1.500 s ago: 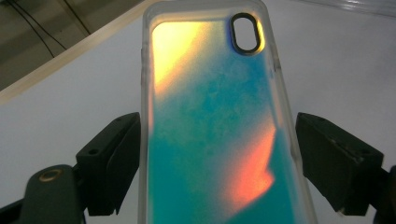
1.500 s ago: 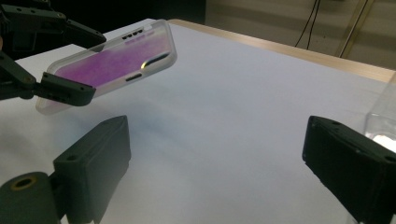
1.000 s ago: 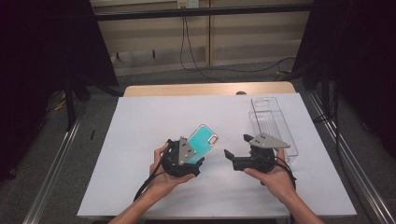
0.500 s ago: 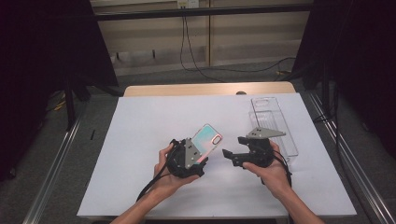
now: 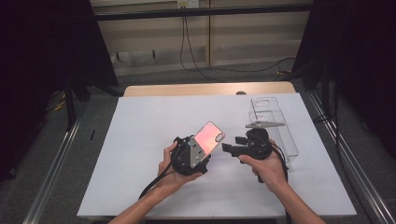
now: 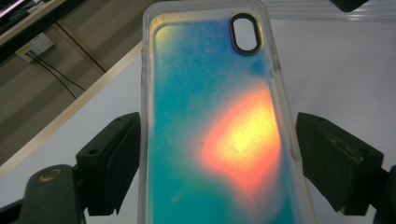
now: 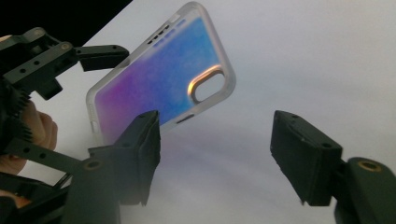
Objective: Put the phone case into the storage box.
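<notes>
Phone case (image 5: 208,136) lifted off table at centre, sitting between left gripper (image 6: 215,154) jaws, which stand apart from its edges. Right gripper (image 5: 229,148) just right, jaws wide apart. Further right, clear tray (image 5: 280,122). Risk: case slipping, grip loose.

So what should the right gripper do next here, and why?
Probably ease the right gripper leftward to bring its open jaws around the phone case's free camera-hole end. The left gripper presents the case lifted off the white table, and the right jaws stand apart just short of it.
</notes>
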Motion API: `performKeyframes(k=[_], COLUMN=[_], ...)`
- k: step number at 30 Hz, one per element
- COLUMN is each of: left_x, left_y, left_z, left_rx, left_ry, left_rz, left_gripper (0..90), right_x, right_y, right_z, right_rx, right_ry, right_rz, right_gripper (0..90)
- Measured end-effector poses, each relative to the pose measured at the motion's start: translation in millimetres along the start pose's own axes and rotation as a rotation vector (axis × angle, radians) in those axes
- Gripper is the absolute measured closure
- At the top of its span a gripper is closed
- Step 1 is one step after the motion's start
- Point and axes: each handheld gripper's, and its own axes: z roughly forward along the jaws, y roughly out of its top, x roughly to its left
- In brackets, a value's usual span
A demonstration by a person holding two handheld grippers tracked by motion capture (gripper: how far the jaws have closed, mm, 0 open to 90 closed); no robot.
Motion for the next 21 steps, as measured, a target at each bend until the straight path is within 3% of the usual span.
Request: performKeyframes(k=[8, 11, 21], left_x=[-3.0, -2.9, -1.9], left_y=[2.0, 1.8, 1.8], left_z=[-3.6, -3.1, -3.3], left_rx=[-0.033, -0.020, -0.031], left_ry=[0.023, 0.028, 0.034], left_rz=[0.019, 0.015, 0.008], left_gripper=[17.1, 17.1, 17.1], right_x=[-0.8, 1.1, 1.6], right_y=[8.6, 10.8, 14.1], right_z=[3.6, 5.3, 13.9], right_rx=[0.014, 0.010, 0.047], right_ry=[0.015, 0.025, 0.040], right_rz=[0.035, 0.047, 0.097], right_gripper=[46.8, 52.9, 60.4])
